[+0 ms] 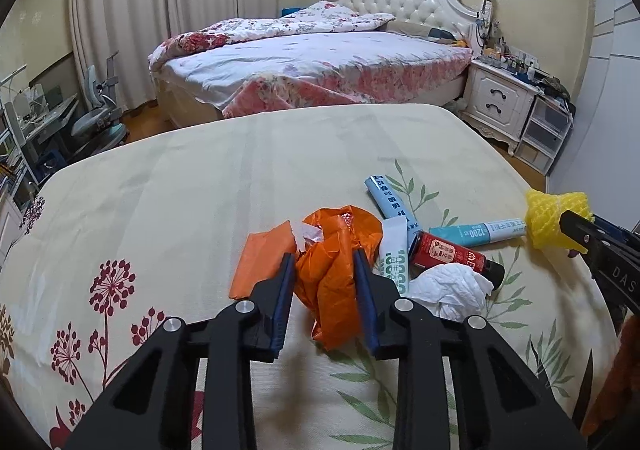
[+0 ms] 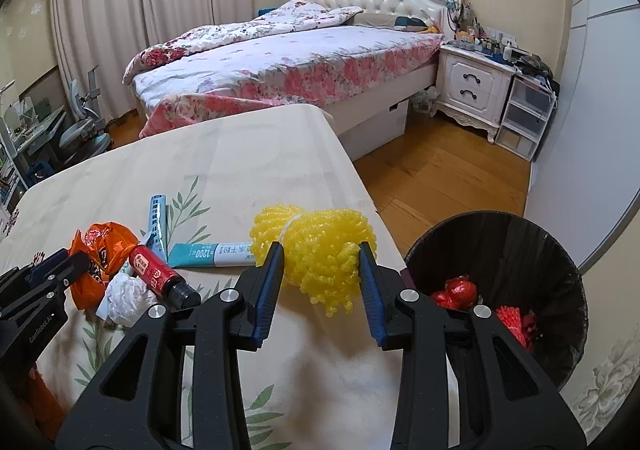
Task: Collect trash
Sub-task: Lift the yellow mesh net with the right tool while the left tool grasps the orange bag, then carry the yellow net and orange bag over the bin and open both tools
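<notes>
The left hand-held gripper (image 1: pixel 325 265) tilts down over the cloth-covered surface (image 1: pixel 168 186), its blue ribbed pads pinched in against a crumpled orange plastic bag (image 1: pixel 334 282), thin and glossy, at the lower middle of the left wrist view. A flat orange paper scrap (image 1: pixel 260 258) lies just left of it. To its right sits a small heap: a wadded white tissue (image 1: pixel 450 288), a red bottle with a black cap (image 1: pixel 452 255), and soft tubes, one pale blue (image 1: pixel 386 196) and one teal and white printed "1200" (image 1: pixel 478 232); another white pack shows "10000" (image 1: pixel 394 266). The right hand-held gripper (image 2: pixel 322 264) also points downward, its jaws narrowed onto a lumpy bundle of yellow foam netting (image 2: pixel 316 250) tied with white string, held at the surface's right edge, centre of the right wrist view. At lower right stands a round black bin (image 2: pixel 520 246) with a dark liner, holding red netting and a red wrapper. "GenRobot.AI" is printed on the left tool's body.
</notes>
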Demonstrator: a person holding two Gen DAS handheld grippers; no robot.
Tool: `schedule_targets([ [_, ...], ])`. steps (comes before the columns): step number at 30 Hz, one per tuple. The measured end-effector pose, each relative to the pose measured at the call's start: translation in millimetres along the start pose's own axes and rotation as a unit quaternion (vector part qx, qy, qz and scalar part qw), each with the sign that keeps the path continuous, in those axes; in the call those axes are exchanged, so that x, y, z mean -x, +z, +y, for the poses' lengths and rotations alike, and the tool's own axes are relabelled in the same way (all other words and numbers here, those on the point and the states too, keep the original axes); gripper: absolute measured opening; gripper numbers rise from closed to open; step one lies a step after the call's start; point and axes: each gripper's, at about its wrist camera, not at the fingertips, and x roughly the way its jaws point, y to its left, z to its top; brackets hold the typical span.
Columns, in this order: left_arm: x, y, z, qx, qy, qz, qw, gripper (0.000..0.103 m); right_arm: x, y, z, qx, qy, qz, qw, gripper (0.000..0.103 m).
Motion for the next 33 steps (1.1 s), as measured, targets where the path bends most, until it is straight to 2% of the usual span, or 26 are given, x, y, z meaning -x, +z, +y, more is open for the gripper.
schedule_targets([
  [5, 8, -1, 4, 0.013, -0.011, -0.012, 0.9998, 0.028, 0, 1, -1, -0.001, 0.000, -0.002, 1.000, 0.036],
  [16, 42, 16, 6, 0.026, -0.015, -0.064, 0.9975, 0.028, 21, -2, -7, -0.008, -0.005, -0.023, 1.000, 0.035],
  [23, 58, 27, -22, 0.007, -0.048, -0.093, 0.9944, 0.028, 41, -3, -27, -0.021, -0.028, -0.040, 0.999, 0.035],
  [33, 55, 36, -91, -0.045, -0.112, -0.104, 0.9872, 0.028, 57, -10, -86, -0.061, -0.089, -0.047, 0.993, 0.035],
])
